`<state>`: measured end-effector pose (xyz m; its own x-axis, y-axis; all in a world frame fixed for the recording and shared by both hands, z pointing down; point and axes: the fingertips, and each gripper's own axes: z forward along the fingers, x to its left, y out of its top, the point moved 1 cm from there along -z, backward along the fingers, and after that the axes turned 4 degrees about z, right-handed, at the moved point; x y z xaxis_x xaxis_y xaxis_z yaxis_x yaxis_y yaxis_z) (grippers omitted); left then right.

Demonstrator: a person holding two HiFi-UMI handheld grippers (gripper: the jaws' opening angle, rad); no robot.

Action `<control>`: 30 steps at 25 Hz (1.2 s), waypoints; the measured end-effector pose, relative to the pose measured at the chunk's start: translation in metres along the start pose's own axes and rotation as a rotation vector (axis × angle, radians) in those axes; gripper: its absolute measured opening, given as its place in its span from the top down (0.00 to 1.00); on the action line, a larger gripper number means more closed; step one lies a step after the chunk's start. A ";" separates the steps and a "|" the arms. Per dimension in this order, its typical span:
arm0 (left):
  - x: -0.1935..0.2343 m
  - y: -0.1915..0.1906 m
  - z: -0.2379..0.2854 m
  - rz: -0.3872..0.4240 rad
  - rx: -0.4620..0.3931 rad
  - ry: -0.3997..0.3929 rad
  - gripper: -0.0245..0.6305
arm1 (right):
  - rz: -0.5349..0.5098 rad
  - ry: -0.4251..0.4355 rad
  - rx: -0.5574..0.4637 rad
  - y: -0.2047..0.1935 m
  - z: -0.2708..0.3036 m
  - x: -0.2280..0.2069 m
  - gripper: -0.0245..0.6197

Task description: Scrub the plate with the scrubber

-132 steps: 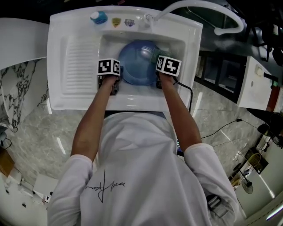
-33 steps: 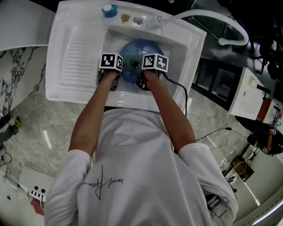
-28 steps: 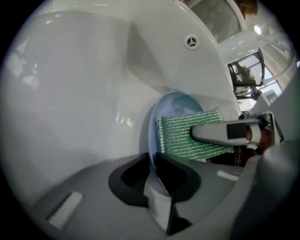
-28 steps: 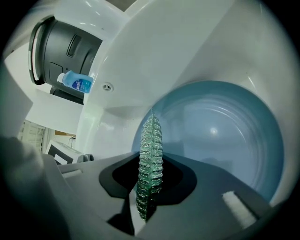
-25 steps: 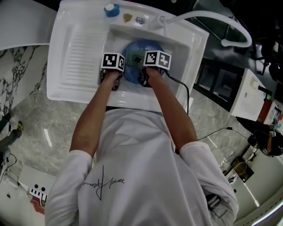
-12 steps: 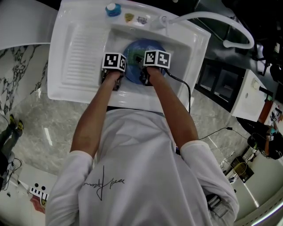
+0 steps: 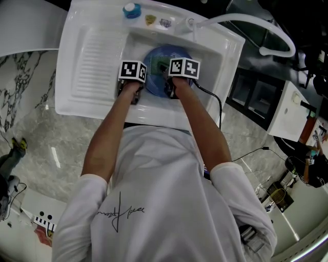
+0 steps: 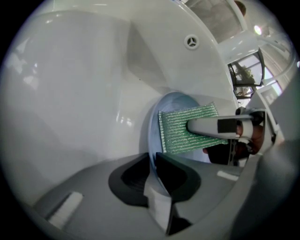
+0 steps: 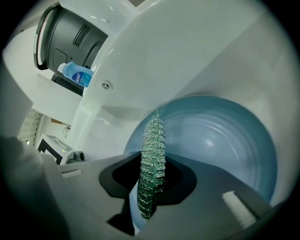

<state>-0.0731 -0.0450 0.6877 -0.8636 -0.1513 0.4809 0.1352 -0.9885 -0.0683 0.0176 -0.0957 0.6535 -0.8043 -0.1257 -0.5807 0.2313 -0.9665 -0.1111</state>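
The plate (image 9: 220, 140), pale blue, stood tipped up on its edge in the basin of the white sink (image 7: 82, 56). Your left gripper (image 8: 153, 168) had its fingers pinching the plate's near rim. Your right gripper (image 9: 152, 176) had its fingers clamped on the green scrubber (image 9: 152, 140), seen edge-on in that gripper's view. The scrubber's flat side lay against the plate's hollow face, near its middle. You held the two grippers close together over the basin, their marker cubes side by side. A blue bottle (image 7: 132, 10) stood on the sink's back ledge. The white faucet (image 7: 241, 20) curved away to your right.
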 end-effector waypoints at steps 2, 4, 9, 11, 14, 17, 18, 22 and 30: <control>0.000 0.000 0.000 0.000 0.000 -0.001 0.84 | 0.001 -0.003 -0.002 0.001 -0.001 -0.002 0.85; 0.000 0.000 0.000 -0.001 -0.001 -0.001 0.84 | 0.003 -0.004 -0.002 0.001 -0.003 -0.004 0.85; 0.001 0.000 0.001 0.000 -0.001 -0.001 0.84 | 0.010 -0.006 -0.007 0.001 -0.006 -0.010 0.85; 0.001 0.000 0.001 0.000 -0.001 -0.001 0.84 | 0.018 -0.008 -0.009 0.002 -0.007 -0.013 0.85; 0.000 0.000 0.001 -0.001 0.000 -0.001 0.84 | 0.023 -0.013 -0.014 0.003 -0.010 -0.017 0.85; 0.000 0.000 0.002 0.000 -0.002 -0.002 0.84 | 0.023 -0.021 -0.020 0.005 -0.013 -0.022 0.85; 0.000 0.000 0.002 0.000 -0.002 -0.002 0.84 | 0.024 -0.024 -0.022 0.006 -0.015 -0.024 0.85; 0.001 0.000 0.001 0.001 0.000 -0.003 0.84 | 0.027 -0.035 -0.027 0.008 -0.020 -0.029 0.85; 0.000 0.002 0.000 0.003 -0.003 -0.005 0.84 | 0.024 -0.056 -0.040 0.015 -0.030 -0.041 0.85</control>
<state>-0.0729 -0.0473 0.6881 -0.8610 -0.1539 0.4847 0.1361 -0.9881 -0.0720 0.0710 -0.0981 0.6516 -0.8276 -0.1621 -0.5374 0.2715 -0.9535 -0.1306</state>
